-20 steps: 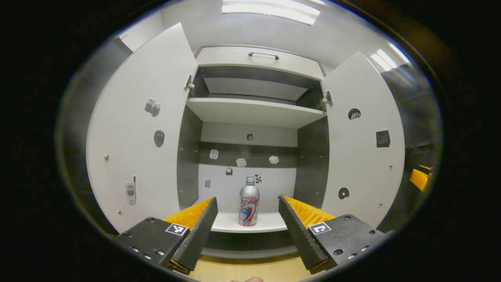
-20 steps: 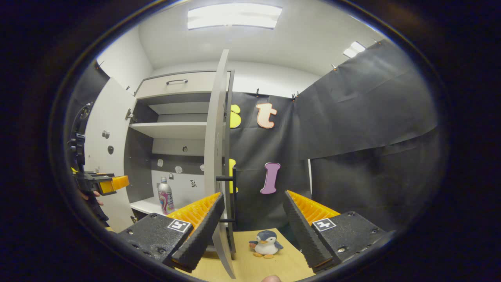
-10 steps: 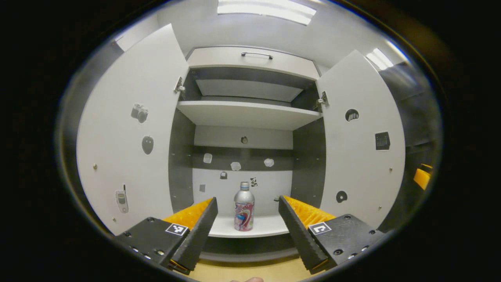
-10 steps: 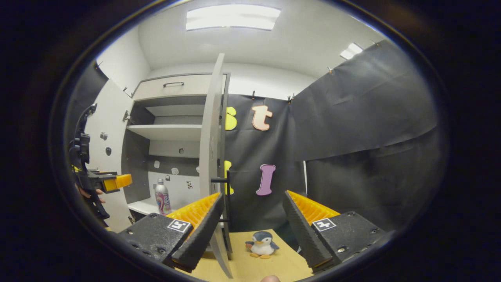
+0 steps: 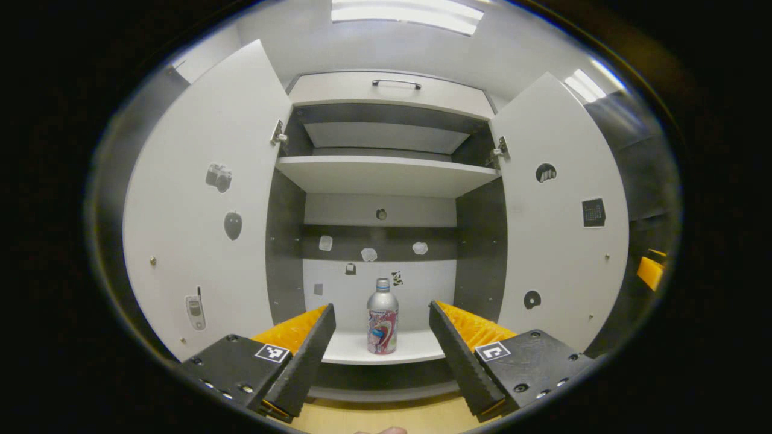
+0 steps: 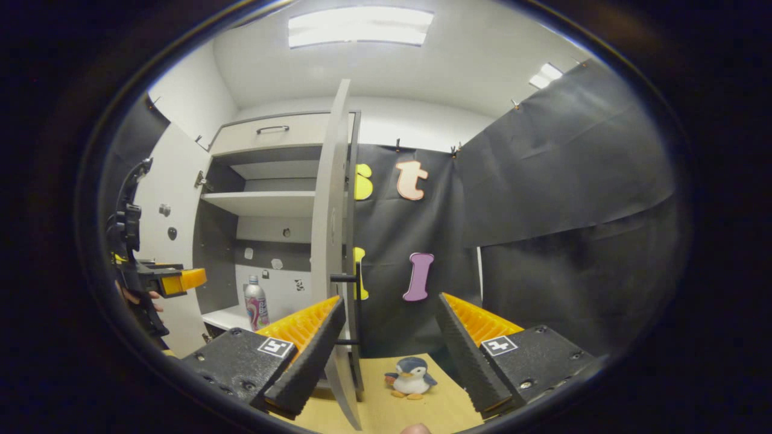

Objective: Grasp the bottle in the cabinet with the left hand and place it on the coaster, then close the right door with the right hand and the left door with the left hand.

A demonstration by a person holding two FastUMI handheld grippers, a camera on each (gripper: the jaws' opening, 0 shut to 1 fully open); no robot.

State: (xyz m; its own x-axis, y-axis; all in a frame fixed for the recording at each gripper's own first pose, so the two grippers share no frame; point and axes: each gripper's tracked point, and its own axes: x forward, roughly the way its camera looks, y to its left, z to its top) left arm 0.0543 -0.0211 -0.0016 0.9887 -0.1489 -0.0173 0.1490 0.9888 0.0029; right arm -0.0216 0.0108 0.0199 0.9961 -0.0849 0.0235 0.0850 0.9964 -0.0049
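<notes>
A silver bottle (image 5: 382,317) with a red and blue label stands upright on the cabinet's lower shelf (image 5: 386,348). My left gripper (image 5: 381,337) is open in front of the cabinet, the bottle farther off between its fingers. Both cabinet doors stand open: the left door (image 5: 205,199) and the right door (image 5: 561,211). In the right gripper view the right door (image 6: 332,241) is edge-on with its black handle (image 6: 353,313), and my right gripper (image 6: 389,337) is open beside it, holding nothing. The bottle (image 6: 256,302) and the left gripper (image 6: 172,280) show at the left.
A toy penguin (image 6: 410,377) sits on the wooden table (image 6: 422,410) right of the right door. An upper shelf (image 5: 386,175) and a drawer with a handle (image 5: 395,83) top the cabinet. Small stickers dot the doors and back wall.
The left gripper view drifted slightly, with the bottle sliding left and then back toward the middle between the fingers. The right gripper view shifted a little; both grippers stayed open.
</notes>
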